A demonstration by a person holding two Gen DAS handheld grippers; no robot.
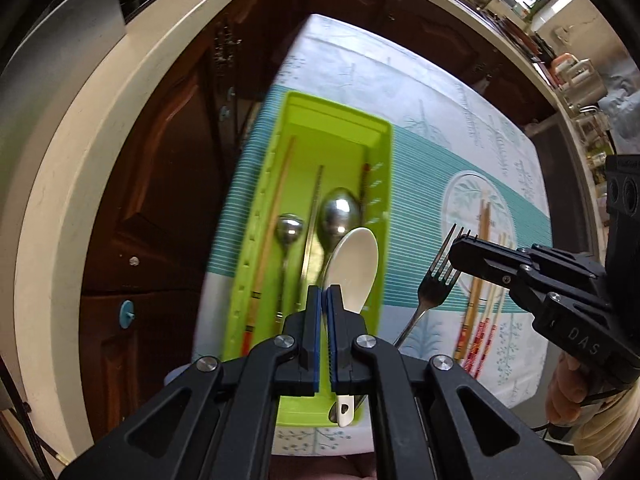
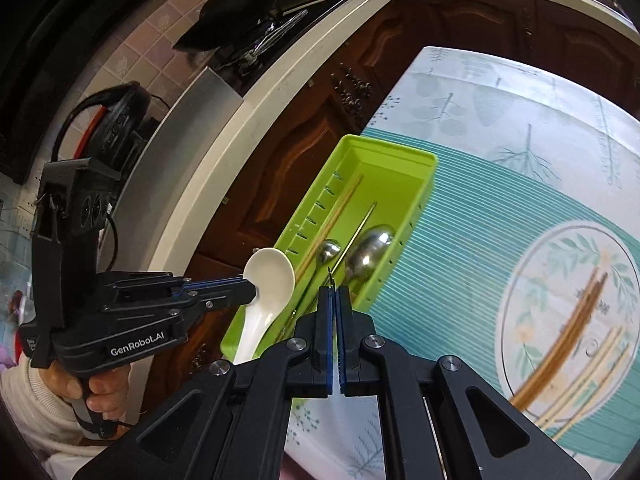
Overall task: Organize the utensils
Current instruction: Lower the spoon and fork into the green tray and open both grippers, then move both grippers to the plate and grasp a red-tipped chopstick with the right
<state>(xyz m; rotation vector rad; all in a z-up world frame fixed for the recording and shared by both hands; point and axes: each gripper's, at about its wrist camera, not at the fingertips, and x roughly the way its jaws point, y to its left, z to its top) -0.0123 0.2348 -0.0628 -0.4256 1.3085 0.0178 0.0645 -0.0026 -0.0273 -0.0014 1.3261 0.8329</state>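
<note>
A lime-green utensil tray (image 1: 382,160) (image 2: 424,160) lies on the patterned tablecloth and holds two metal spoons (image 1: 338,212) (image 2: 368,250), chopsticks (image 1: 276,208) and a thin metal rod. My left gripper (image 1: 323,294) (image 2: 250,290) is shut on a white ceramic spoon (image 1: 356,260) (image 2: 270,280), held just above the tray's near end. My right gripper (image 2: 333,294) (image 1: 460,248) is shut on a metal fork (image 1: 434,280), held above the cloth right of the tray; in the right wrist view only the fork's tines (image 2: 330,278) show.
Several loose chopsticks (image 1: 484,292) (image 2: 576,348) lie on the cloth's round leaf motif to the right. Dark wooden cabinets (image 1: 160,184) and a pale countertop edge (image 1: 92,120) stand beyond the table's left side. The table edge runs just left of the tray.
</note>
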